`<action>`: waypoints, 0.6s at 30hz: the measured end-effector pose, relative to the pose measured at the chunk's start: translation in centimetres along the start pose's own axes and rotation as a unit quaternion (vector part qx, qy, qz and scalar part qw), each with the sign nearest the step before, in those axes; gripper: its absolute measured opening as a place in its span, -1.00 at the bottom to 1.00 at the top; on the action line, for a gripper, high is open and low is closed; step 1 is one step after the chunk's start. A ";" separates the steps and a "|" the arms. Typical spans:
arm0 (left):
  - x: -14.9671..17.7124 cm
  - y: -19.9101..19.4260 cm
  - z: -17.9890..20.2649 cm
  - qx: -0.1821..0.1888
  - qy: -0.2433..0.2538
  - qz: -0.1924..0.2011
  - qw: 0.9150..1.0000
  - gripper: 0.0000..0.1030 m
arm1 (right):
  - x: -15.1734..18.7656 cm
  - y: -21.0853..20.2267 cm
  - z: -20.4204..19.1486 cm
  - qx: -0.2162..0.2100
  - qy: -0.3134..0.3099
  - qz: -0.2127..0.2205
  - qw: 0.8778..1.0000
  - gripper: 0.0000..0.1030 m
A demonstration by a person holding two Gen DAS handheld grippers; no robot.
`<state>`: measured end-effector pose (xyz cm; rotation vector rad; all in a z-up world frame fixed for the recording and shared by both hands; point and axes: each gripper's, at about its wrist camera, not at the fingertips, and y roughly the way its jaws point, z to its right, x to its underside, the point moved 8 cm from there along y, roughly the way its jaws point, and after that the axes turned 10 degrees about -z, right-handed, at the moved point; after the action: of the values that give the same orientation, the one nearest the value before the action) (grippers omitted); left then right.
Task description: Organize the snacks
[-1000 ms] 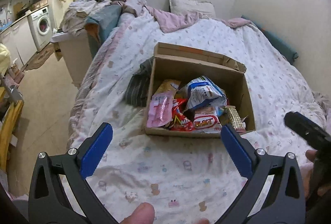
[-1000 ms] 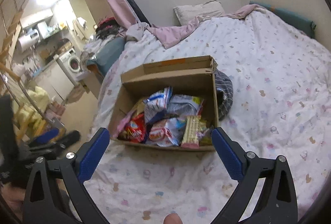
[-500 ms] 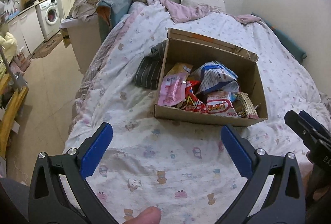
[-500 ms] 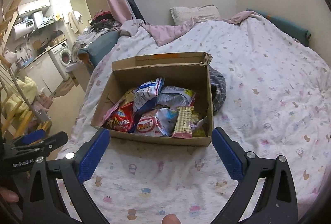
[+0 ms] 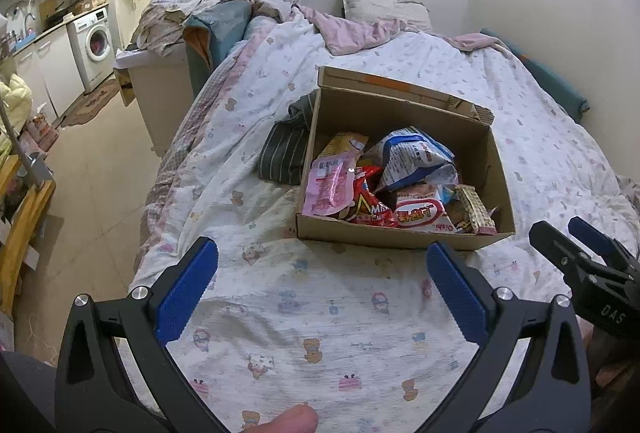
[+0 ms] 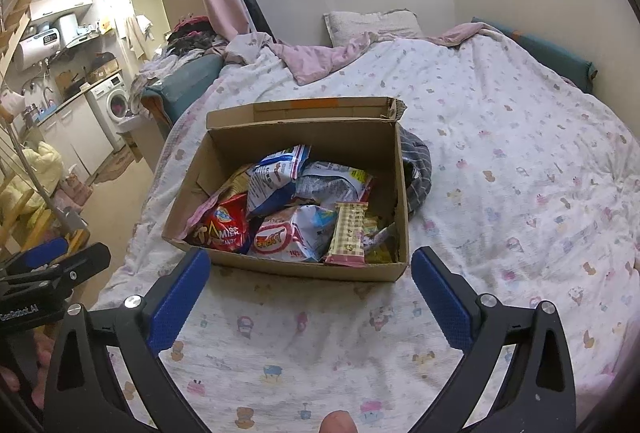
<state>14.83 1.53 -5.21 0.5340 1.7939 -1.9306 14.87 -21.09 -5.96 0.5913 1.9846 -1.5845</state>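
Note:
An open cardboard box (image 5: pixel 400 237) (image 6: pixel 288 267) sits on the bed, full of snack packets. In it lie a pink packet (image 5: pixel 330 187), a red chip bag (image 5: pixel 366 207) (image 6: pixel 222 229), a blue and white bag (image 5: pixel 412 157) (image 6: pixel 276 173) and a checked wafer bar (image 6: pixel 349 233) (image 5: pixel 476 209). My left gripper (image 5: pixel 320 291) is open and empty, held above the bedspread short of the box. My right gripper (image 6: pixel 310 291) is open and empty, also short of the box's near wall. Each gripper shows at the edge of the other's view.
A dark striped cloth (image 5: pixel 286 149) (image 6: pixel 418 169) lies against the box's far side. The printed bedspread (image 5: pixel 320 333) spreads all round. A pillow (image 6: pixel 372 27) and pink blanket (image 6: pixel 320 59) lie at the head. The bed's left edge drops to the floor (image 5: pixel 92 173).
Both grippers have drawn nearer the box and tilted down toward it. Both jaws stay open and empty. The box and snacks have not moved.

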 end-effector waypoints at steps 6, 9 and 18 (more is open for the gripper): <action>0.0 0.0 0.1 -0.001 0.001 0.002 1.000 1.00 | 0.1 0.0 0.1 0.000 0.001 0.001 1.000 1.00; 0.1 0.0 0.1 -0.002 0.002 0.002 1.000 1.00 | 0.3 0.0 0.1 0.002 0.000 0.001 1.000 1.00; 0.1 -0.1 0.1 -0.001 0.000 0.002 1.000 1.00 | 0.3 0.0 0.2 0.001 0.002 -0.001 1.000 1.00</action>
<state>14.73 1.46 -5.18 0.5377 1.7932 -1.9254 14.66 -21.30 -6.18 0.5942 1.9860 -1.5881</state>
